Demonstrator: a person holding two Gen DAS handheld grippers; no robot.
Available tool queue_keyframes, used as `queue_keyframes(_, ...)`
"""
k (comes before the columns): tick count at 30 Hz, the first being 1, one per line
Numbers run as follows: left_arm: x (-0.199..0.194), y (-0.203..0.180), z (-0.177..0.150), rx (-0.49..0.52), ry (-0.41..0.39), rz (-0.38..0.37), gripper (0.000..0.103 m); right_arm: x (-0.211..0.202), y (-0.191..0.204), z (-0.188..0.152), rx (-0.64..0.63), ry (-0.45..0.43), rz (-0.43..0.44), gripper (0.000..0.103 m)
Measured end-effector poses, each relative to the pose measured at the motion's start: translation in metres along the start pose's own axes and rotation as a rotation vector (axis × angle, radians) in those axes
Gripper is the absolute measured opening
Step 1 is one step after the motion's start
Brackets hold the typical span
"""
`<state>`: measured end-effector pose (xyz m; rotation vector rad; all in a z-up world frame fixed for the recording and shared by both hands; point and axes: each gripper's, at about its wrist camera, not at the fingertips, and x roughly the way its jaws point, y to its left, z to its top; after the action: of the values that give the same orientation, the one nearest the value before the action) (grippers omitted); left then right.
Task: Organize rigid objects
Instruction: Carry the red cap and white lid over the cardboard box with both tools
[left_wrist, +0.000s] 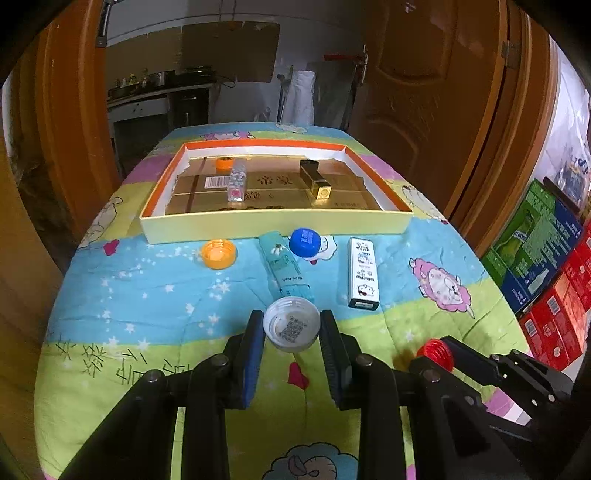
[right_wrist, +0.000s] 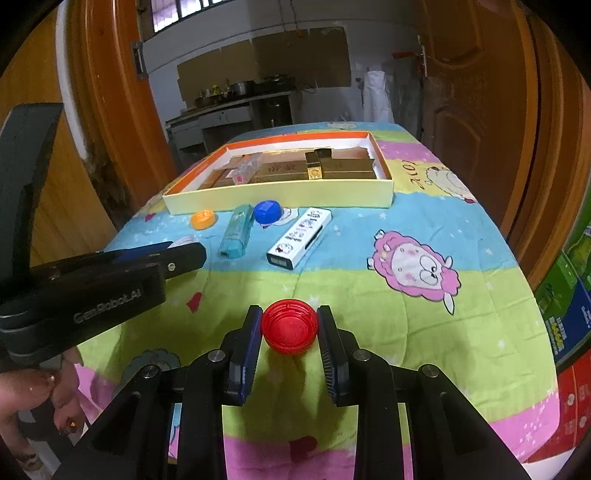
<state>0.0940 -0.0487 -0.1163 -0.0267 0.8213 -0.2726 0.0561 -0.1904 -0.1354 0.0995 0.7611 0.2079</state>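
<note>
We read "GenRobot.AI" in grey lettering on the black body of the left gripper (right_wrist: 186, 254). The pink band of the cartoon-printed cloth (right_wrist: 413, 173) carries the word "love". A white plastic bottle cap (left_wrist: 291, 324) shows a QR code inside. Print on the teal rectangular box (left_wrist: 282, 267) is too small to confirm.

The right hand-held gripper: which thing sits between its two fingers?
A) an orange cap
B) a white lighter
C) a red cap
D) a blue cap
C: in the right wrist view the red cap sits between the fingers of the right hand-held gripper, both pads touching its sides.
</note>
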Motion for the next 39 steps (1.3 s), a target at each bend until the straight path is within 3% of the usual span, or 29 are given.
queue_keyframes(18,-0.012,0.009,0.026,-0.025,-0.033,-0.017,0.030,-0.005,0.006,0.045,0.009,-0.056,0.044,0.031)
queue_keyframes(39,-0.003,0.021,0.050,-0.050,-0.042,-0.013,0.030,0.009,0.003,0.074,0.022,-0.064,0.070,0.031)
